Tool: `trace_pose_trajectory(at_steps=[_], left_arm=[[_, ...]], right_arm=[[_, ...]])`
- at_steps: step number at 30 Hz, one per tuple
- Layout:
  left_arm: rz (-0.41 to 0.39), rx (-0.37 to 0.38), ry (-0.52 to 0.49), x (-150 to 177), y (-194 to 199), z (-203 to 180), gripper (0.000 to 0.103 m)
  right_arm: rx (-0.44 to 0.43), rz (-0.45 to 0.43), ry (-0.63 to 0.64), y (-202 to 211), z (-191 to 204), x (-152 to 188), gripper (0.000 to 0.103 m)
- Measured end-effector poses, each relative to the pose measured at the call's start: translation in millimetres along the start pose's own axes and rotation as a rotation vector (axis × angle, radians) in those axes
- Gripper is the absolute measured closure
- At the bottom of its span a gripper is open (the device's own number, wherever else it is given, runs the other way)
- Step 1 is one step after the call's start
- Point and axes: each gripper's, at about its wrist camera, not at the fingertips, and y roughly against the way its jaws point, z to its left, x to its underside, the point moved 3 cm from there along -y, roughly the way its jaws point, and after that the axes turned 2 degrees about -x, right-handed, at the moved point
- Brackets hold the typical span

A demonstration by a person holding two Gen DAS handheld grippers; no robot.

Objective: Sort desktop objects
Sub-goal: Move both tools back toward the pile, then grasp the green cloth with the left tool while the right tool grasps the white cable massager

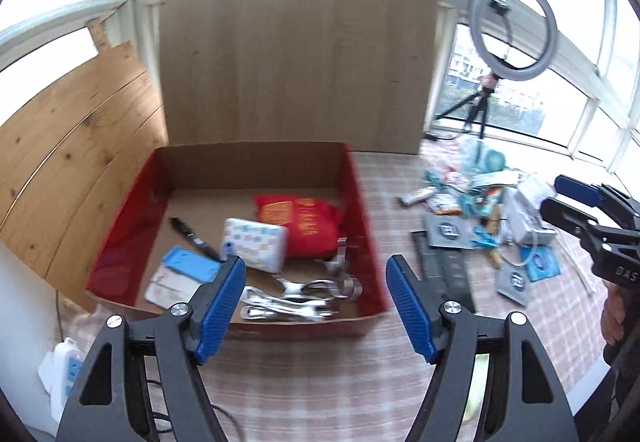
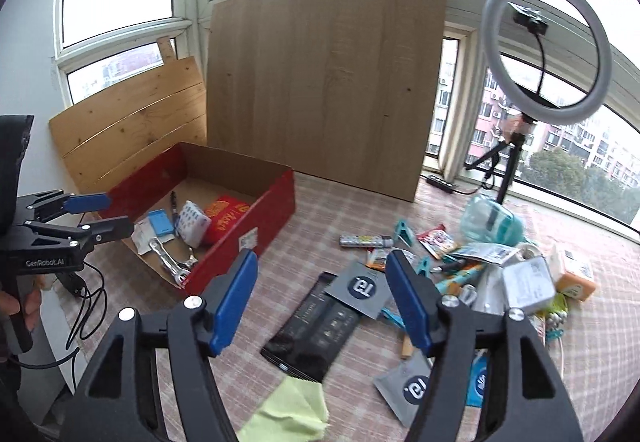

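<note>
Two grippers hang over a checked tablecloth (image 2: 316, 209), both with jaws spread and nothing between the blue pads. The left gripper (image 1: 316, 302) sits at the near edge of a red cardboard box (image 1: 360, 209), which holds a red pouch (image 1: 304, 222), a patterned tissue pack (image 1: 256, 246), a black pen (image 1: 192, 236), a blue card (image 1: 190, 266) and metal wrenches (image 1: 292, 296). The right gripper (image 2: 322, 294) is released too, above a black flat packet (image 2: 316, 330) and a grey sachet (image 2: 358, 288) lying right of the box. A yellow-green cloth (image 2: 288, 414) lies at the near edge. Further right a jumbled heap of unsorted items (image 2: 492, 262) covers the table. A wooden board (image 2: 324, 89) leans upright behind the box, and a ring light (image 2: 546, 45) stands by the window
</note>
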Motion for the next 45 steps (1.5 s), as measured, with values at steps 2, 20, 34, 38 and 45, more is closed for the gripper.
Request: trace_pose_trajectory(at_steps=[2,20,34,38,45], left_arm=[[0.0,0.031,-0.036,2,0,-28,0.027],[0.173,0.194,-0.208,69,-38,-158,0.027],[0.282,0.181,-0.256,114,-63,-178,0.027],[0.302,0.191,-0.251,114,-70,-183,0.027],[0.324,0.186,-0.257,116,-78,-189,0.027]], right_arm=[[0.026,-0.003,-0.032,11,-18,9,0.033],[0.28,0.051,-0.221,74,-168,124,0.033],[0.395,0.146,-0.365,112,-278,208,0.034],[0.357,0.217,-0.317,80,-286,207,0.035],[0.28,0.269,-0.229,27,-284,182,0.07]])
